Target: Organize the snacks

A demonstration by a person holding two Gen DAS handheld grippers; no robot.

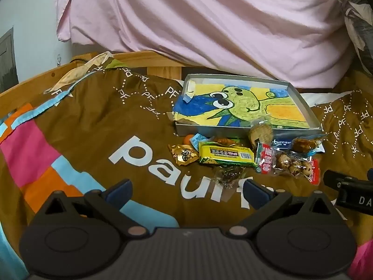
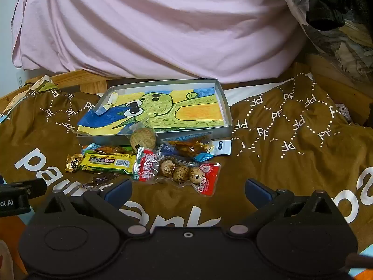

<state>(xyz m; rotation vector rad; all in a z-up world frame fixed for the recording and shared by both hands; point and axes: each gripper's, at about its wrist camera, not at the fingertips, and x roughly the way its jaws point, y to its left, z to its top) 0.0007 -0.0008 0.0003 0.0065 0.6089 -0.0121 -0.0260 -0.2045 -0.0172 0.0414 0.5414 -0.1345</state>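
1. The left gripper (image 1: pixel 186 192) has its jaws spread wide with nothing between them — only the brown cover (image 1: pixel 93 121) shows in the gap. Its blue fingertips (image 1: pixel 119 190) hang above the cover and touch no snack.

2. The right gripper (image 2: pixel 187 191) is just as wide and just as empty. Its left pad (image 2: pixel 117 190) sits near the dark packet (image 2: pixel 102 178) in the picture, but whether they touch cannot be told.

3. The snacks lie in a loose heap on the cover, just in front of the tin's near wall:
   - the yellow bar (image 1: pixel 226 155) lies flat, with a gold sweet (image 1: pixel 184 155) just beside its left end;
   - the egg pack (image 2: pixel 179 171), clear with red ends, lies to the right of the bar, its red end overlapping the bar's end;
   - a round biscuit (image 2: pixel 142 137) in clear wrap leans on the tin's near wall;
   - a brown snack (image 1: pixel 303 144) in a blue-edged wrap lies behind the egg pack;
   - an orange sweet (image 1: pixel 187 139) sits behind the gold one.

4. The tin (image 2: pixel 227 109) is shallow and open, lined with a drawing (image 2: pixel 163 109) of a green creature — no snack lies inside it.

5. Behind the tin a pink sheet (image 2: pixel 151 23) hangs down over a wooden frame (image 1: pixel 163 57).
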